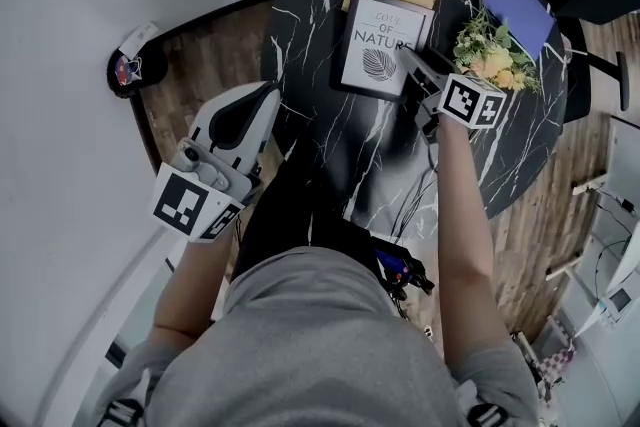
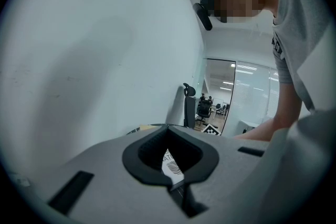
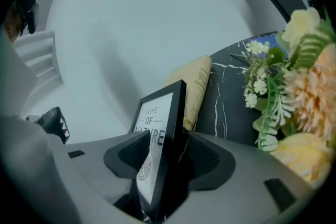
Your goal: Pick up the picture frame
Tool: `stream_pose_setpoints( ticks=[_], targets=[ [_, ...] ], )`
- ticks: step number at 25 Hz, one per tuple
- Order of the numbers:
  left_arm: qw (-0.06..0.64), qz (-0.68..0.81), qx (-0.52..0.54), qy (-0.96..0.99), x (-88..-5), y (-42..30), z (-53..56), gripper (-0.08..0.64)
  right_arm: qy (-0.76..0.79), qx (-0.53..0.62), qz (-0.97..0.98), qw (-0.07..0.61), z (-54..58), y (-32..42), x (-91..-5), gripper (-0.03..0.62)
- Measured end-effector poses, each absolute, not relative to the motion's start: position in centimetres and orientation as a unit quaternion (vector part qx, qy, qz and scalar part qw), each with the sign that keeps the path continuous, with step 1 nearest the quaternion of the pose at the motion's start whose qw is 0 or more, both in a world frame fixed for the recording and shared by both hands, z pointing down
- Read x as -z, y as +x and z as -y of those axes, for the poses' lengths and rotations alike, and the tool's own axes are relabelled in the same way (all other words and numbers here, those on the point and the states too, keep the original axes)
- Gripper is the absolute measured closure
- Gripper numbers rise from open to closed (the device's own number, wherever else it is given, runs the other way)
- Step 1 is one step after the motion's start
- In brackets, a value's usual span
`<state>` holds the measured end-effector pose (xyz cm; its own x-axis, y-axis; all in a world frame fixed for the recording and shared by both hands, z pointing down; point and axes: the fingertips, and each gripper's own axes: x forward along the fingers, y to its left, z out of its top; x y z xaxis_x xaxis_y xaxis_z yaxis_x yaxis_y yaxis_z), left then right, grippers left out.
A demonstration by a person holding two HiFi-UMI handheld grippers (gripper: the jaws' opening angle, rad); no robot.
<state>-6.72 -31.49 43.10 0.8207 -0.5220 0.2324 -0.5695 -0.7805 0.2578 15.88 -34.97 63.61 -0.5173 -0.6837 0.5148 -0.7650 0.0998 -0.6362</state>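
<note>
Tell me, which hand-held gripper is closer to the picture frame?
Right. The right hand-held gripper straddles the picture frame at its edge, jaws open around it. The left hand-held gripper sits beside the table at its left rim, apart from the frame.

Grey short-sleeved T-shirt (image 1: 320,345), dark print on one sleeve (image 2: 277,47). Light grey plastic shells on left gripper (image 1: 262,103) and right gripper (image 1: 412,63), black ribbed pads (image 3: 210,157). Each carries a white cube (image 1: 188,205) with black square markers.
</note>
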Motion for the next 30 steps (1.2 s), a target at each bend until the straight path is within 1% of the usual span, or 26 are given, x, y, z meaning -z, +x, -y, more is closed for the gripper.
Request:
stream_pose_setpoints(
  ticks=[3,7,10,16,20,26,30],
  targets=[
    [0.161,0.291,-0.074,0.940,-43.1,-6.8,31.3,0.554,0.473,-0.471,0.743,0.049,35.3,15.2,-63.7,0.375],
    [0.161,0.293,-0.074,0.940,-43.2,-6.8,31.3,0.554,0.453,-0.491,0.740,0.078,35.5,14.6,-64.3,0.376],
    [0.161,0.293,-0.073,0.939,-43.2,-6.8,31.1,0.554,0.441,-0.509,0.736,0.067,35.5,14.4,-64.4,0.399],
    [0.159,0.298,-0.072,0.938,-43.0,-7.1,31.1,0.554,0.426,-0.511,0.747,0.016,35.2,13.9,-63.0,0.458],
    [0.158,0.297,-0.073,0.939,-42.8,-7.0,31.2,0.554,0.396,-0.527,0.751,-0.049,35.4,13.5,-61.3,0.512],
    [0.152,0.295,-0.067,0.941,-42.0,-6.7,31.2,0.554,0.343,-0.541,0.753,-0.151,35.7,12.4,-58.4,0.532],
    [0.149,0.295,-0.065,0.942,-41.6,-6.7,31.1,0.554,0.338,-0.535,0.755,-0.169,35.7,12.5,-57.5,0.534]
  ],
)
